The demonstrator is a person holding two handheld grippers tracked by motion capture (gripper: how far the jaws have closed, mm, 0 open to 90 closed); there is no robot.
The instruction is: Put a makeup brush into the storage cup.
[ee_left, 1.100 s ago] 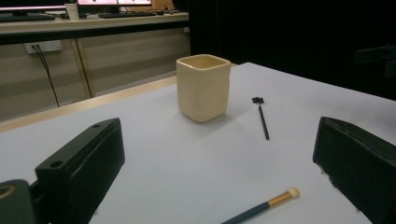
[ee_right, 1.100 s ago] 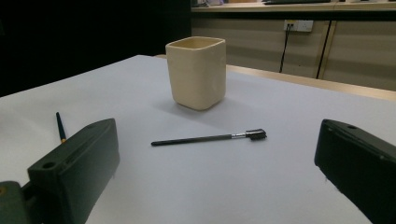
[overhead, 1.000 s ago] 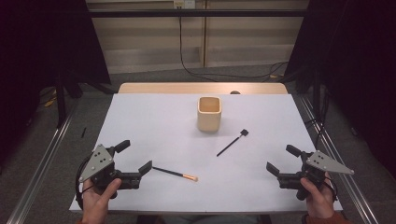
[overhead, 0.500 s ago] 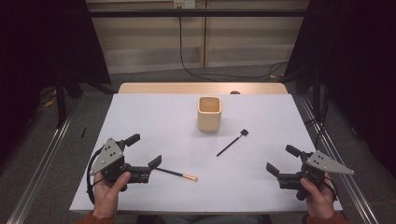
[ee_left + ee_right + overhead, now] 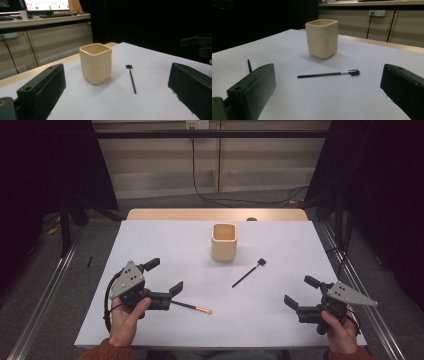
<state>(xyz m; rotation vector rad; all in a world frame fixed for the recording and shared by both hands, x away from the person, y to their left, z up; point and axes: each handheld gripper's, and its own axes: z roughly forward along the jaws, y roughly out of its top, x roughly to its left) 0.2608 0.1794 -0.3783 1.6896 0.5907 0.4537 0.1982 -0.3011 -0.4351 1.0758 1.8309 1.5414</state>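
The left hand-held gripper (image 5: 162, 276) sits low over the near left part of the white surface (image 5: 165, 240), its jaws spread wide with nothing between them. One jaw hangs right by the dark handle end of a brush with an orange tip (image 5: 192, 307), which lies flat on the surface and points toward the near middle; whether the jaw touches the handle cannot be told. In the left gripper view the open jaws frame a cream square cup (image 5: 95, 62) that stands upright near the middle of the surface, and a thin black brush (image 5: 131, 78) that lies flat just beside it. The right hand-held gripper (image 5: 302, 291) rests at the near right, well apart from both brushes, its jaws also wide open and empty. Its own view looks across the black brush (image 5: 329, 73) toward the cup (image 5: 322, 38)
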